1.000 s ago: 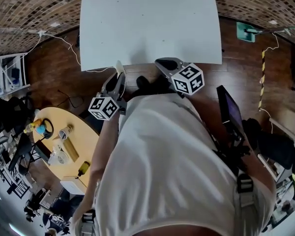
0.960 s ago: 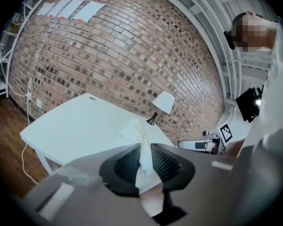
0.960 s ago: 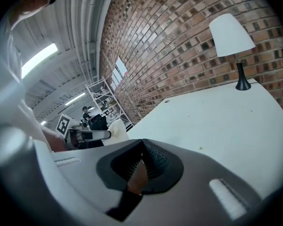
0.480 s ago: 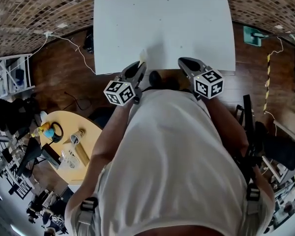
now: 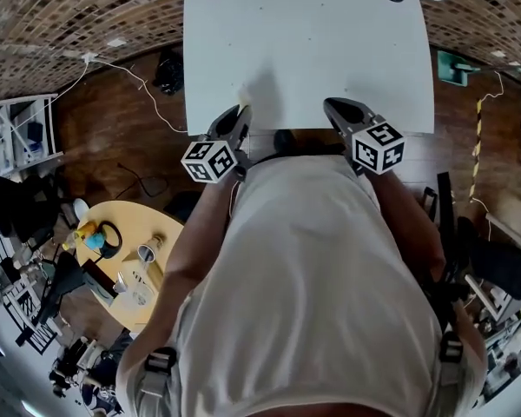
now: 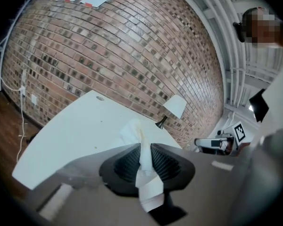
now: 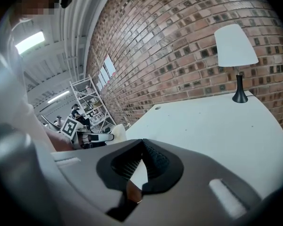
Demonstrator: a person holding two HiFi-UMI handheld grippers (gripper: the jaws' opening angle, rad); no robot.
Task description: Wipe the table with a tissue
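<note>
- Since a second ago the person has closed in on the table: both grippers hung short of its near edge then, and their tips now reach that edge.
- Left gripper is clamped on the tissue; its own view shows the ribbed pads pressed on the white wad, a crumpled tuft poking out ahead of the jaws and a flap hanging behind.
- That grip looks the same as in the earlier pictures; only the place has changed.
- Tissue is held above the tabletop near its front left part, and I cannot tell whether it touches yet.
- Right gripper is closed with nothing between its jaws, and it points over the front right part, well apart from the lamp at the far edge.
- My reading: the approach is done and wiping has not begun.
- Next move likely calls for lowering the tuft flat onto the surface, then sweeping across it.
- One risk is that the thin tissue bunches or tears if pushed hard.
</note>
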